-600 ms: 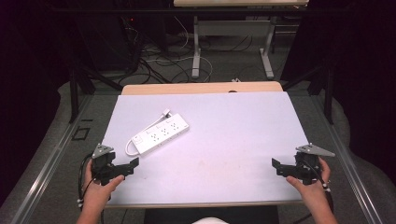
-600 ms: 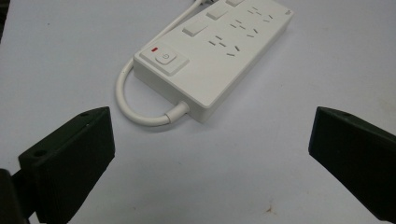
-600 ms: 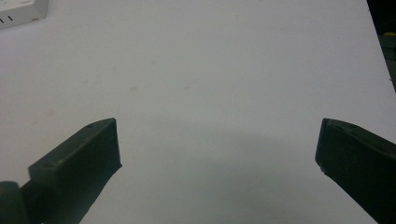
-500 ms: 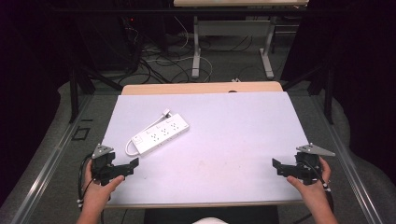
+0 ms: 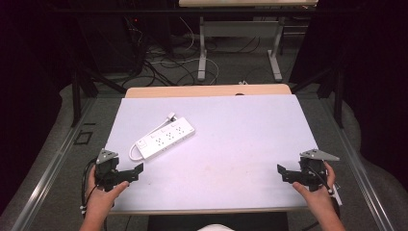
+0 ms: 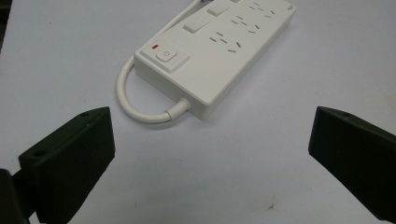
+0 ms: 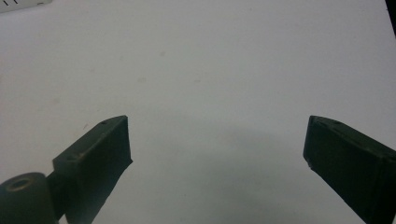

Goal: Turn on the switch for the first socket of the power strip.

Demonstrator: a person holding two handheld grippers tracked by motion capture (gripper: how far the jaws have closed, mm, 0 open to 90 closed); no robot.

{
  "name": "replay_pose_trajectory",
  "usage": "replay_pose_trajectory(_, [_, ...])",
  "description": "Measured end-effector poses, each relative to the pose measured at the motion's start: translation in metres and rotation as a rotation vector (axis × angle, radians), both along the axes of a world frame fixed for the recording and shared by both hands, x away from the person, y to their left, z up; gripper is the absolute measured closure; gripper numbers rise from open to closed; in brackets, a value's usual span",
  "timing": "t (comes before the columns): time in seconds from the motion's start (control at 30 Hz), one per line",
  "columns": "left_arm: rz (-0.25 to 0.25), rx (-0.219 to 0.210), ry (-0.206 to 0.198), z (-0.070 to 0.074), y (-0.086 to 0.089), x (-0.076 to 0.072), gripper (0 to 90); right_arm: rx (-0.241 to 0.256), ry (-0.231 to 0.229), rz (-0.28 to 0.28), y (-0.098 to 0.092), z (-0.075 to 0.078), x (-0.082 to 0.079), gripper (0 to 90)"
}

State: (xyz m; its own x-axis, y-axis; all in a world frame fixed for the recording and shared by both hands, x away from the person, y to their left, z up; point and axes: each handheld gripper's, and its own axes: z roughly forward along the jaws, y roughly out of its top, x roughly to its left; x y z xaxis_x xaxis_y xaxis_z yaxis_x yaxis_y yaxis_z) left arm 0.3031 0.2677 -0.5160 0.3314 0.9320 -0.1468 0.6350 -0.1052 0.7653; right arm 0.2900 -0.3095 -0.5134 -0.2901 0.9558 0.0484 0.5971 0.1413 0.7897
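A white power strip (image 5: 166, 139) lies slanted on the left half of the white table (image 5: 240, 139), its short cable curling at its near end. In the left gripper view the power strip (image 6: 219, 51) shows a power button with a red light, just beyond the wide-apart jaws. My left gripper (image 5: 137, 171) rests at the table's front left, open and empty, a little short of the strip. At the front right my right gripper (image 5: 283, 172) is open too, with bare table between its jaws. Midway between the black jaws, the left gripper (image 6: 210, 154) and the right gripper (image 7: 217, 154) hold nothing.
A wooden strip (image 5: 207, 90) runs along the table's far edge. Beyond it on the floor are table legs (image 5: 202, 48) and tangled cables (image 5: 159, 62). Metal rails (image 5: 57, 159) flank the table on both sides.
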Motion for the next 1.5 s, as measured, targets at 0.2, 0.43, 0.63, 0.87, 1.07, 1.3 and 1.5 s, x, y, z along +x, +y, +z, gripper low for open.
replay_pose_trajectory(0.2, [-0.002, 0.008, 0.016, 0.002, -0.001, 0.003, 0.3, 0.011, 0.000, 0.028, 0.002, -0.003, 0.000, 6.7])
replay_pose_trajectory(0.43, [0.014, 0.002, 0.011, 0.005, -0.003, 0.007, 0.3, 0.020, -0.001, 0.046, 0.006, -0.006, 0.001, 6.8])
replay_pose_trajectory(0.63, [0.015, 0.015, 0.020, 0.009, -0.004, 0.012, 0.4, 0.017, 0.006, 0.064, 0.007, -0.008, 0.003, 1.3])
replay_pose_trajectory(0.87, [0.026, 0.005, 0.025, 0.018, -0.002, 0.017, 0.4, 0.006, 0.009, 0.060, 0.009, -0.009, 0.003, 0.0])
replay_pose_trajectory(1.07, [0.036, 0.000, 0.032, 0.025, 0.003, 0.025, 3.6, 0.011, 0.007, 0.058, 0.009, -0.009, 0.003, 0.0])
replay_pose_trajectory(1.3, [0.028, 0.001, 0.030, 0.031, 0.003, 0.032, 3.8, 0.012, 0.011, 0.058, 0.010, -0.009, 0.003, 0.0])
replay_pose_trajectory(1.5, [0.012, 0.033, 0.033, 0.039, 0.001, 0.038, 3.2, 0.012, 0.009, 0.059, 0.009, -0.009, 0.002, 0.0])
